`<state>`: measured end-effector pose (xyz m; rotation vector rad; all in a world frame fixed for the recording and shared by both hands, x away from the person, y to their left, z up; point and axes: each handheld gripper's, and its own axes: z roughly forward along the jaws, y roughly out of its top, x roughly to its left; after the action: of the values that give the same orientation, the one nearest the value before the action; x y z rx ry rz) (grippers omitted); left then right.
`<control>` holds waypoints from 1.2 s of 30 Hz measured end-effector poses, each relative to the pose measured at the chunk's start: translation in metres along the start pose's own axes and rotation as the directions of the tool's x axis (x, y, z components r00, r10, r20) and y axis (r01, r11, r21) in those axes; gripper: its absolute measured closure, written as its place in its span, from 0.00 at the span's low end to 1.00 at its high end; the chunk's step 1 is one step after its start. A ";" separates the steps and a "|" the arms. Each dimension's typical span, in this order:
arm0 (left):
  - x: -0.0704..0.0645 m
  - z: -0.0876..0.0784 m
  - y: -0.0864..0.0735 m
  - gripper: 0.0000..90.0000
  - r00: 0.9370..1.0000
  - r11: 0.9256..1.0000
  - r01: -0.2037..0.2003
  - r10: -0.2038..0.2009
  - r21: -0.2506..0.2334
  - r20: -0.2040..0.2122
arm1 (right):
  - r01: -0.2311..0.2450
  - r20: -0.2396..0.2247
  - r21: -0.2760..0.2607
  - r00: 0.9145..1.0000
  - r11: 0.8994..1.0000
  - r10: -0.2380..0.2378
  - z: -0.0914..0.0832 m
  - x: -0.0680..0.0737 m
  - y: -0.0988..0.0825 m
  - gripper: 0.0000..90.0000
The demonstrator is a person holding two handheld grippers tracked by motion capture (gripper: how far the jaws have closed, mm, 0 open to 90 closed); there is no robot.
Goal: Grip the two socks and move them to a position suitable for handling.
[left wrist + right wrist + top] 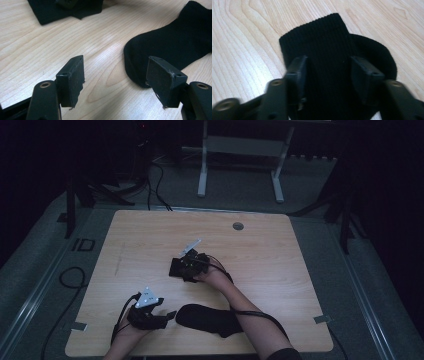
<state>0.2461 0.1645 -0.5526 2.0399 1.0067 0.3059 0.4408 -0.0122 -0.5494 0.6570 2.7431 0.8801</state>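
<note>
Both my grippers are spread: right gripper (325, 75) over folded sock (324, 50), left gripper (115, 77) beside flat sock (175, 42); next I pinch

your right gripper (176, 268) covers much of the folded sock (329, 45) in the high view, so its outline there is hard to read. in the right gripper view that sock runs off the bottom edge. your right forearm hides part of the other sock (205, 318); the left gripper view cuts it at the right edge.
</note>
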 end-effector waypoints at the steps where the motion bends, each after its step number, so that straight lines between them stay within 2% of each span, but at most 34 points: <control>1: 0.000 0.000 0.000 0.35 1.000 1.000 0.002 -0.002 0.000 -0.004 | 0.000 0.000 0.000 1.000 1.000 0.000 0.000 0.000 0.000 0.67; 2: 0.000 0.001 0.000 0.35 1.000 1.000 0.004 -0.004 0.000 -0.002 | 0.003 0.002 -0.004 1.000 1.000 -0.003 0.000 0.001 0.000 0.75; 3: 0.001 0.001 0.000 0.35 1.000 1.000 0.008 -0.008 -0.002 -0.002 | 0.005 0.002 -0.005 1.000 1.000 -0.005 0.000 0.001 0.000 0.78; 6: 0.003 0.003 0.002 0.35 1.000 1.000 0.024 -0.024 -0.007 -0.012 | 0.011 0.015 0.004 1.000 1.000 -0.011 -0.001 0.005 0.002 0.84; 10: 0.005 0.006 0.004 0.35 0.999 0.999 0.033 -0.034 -0.011 -0.023 | 0.010 0.032 -0.001 0.999 1.000 -0.010 -0.005 0.007 0.002 0.86; 12: 0.008 0.008 0.005 0.35 0.999 0.999 0.035 -0.036 -0.016 -0.036 | -0.002 0.008 -0.039 1.000 0.999 0.003 -0.015 0.008 0.001 0.86; 13: 0.010 0.010 0.008 0.35 0.998 0.999 0.038 -0.039 -0.024 -0.051 | -0.013 -0.007 -0.076 1.000 0.997 0.012 -0.025 0.008 0.001 0.86; 15: 0.011 0.010 0.010 0.35 0.997 0.999 0.039 -0.041 -0.031 -0.058 | -0.017 -0.021 -0.102 1.000 0.995 0.015 -0.036 0.009 0.001 0.86; 16: 0.012 0.011 0.012 0.35 0.997 0.998 0.042 -0.045 -0.041 -0.058 | -0.017 -0.021 -0.102 1.000 0.995 0.015 -0.036 0.009 0.001 0.86; 17: 0.014 0.013 0.016 0.35 0.997 0.998 0.039 -0.042 -0.053 -0.065 | -0.030 -0.034 -0.125 0.999 0.992 0.026 -0.043 0.009 0.002 0.86; 18: 0.014 0.014 0.018 0.35 0.997 0.997 0.037 -0.041 -0.061 -0.060 | -0.053 -0.056 -0.167 0.997 0.984 0.045 -0.057 0.010 0.002 0.86; 21: 0.012 0.016 0.027 0.35 0.999 0.994 0.019 -0.024 -0.110 -0.039 | -0.061 -0.076 -0.213 0.996 0.975 0.045 -0.076 0.012 0.003 0.86; 22: 0.012 0.016 0.027 0.35 0.999 0.994 0.019 -0.024 -0.110 -0.039 | -0.061 -0.076 -0.213 0.996 0.975 0.045 -0.076 0.012 0.003 0.86; 23: 0.012 0.016 0.027 0.35 0.999 0.994 0.019 -0.024 -0.110 -0.039 | -0.065 -0.093 -0.232 0.995 0.971 0.045 -0.082 0.013 0.003 0.86; 24: 0.006 0.017 0.040 0.35 0.999 0.986 -0.018 0.012 -0.163 -0.038 | -0.063 -0.107 -0.265 0.994 0.962 0.035 -0.096 0.017 0.002 0.86; 26: 0.003 0.017 0.047 0.35 0.999 0.982 -0.035 0.029 -0.188 -0.039 | -0.057 -0.110 -0.280 0.994 0.958 0.027 -0.103 0.020 0.000 0.86; 28: 0.000 0.020 0.054 0.36 0.997 0.981 -0.063 0.052 -0.183 -0.061 | -0.055 -0.111 -0.286 0.993 0.957 0.024 -0.108 0.022 -0.002 0.86; 33: -0.006 0.031 0.063 0.43 0.997 0.981 -0.073 0.069 -0.182 -0.032 | -0.098 -0.155 -0.325 0.987 0.941 0.049 -0.117 0.022 -0.008 0.86; 36: -0.013 0.034 0.067 0.43 0.995 0.973 -0.099 0.091 -0.208 -0.050 | -0.110 -0.164 -0.342 0.985 0.933 0.056 -0.123 0.020 -0.010 0.86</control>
<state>0.2925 0.1123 -0.5214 1.8986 0.8630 0.4850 0.3824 -0.0722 -0.4570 0.6618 2.5949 1.4512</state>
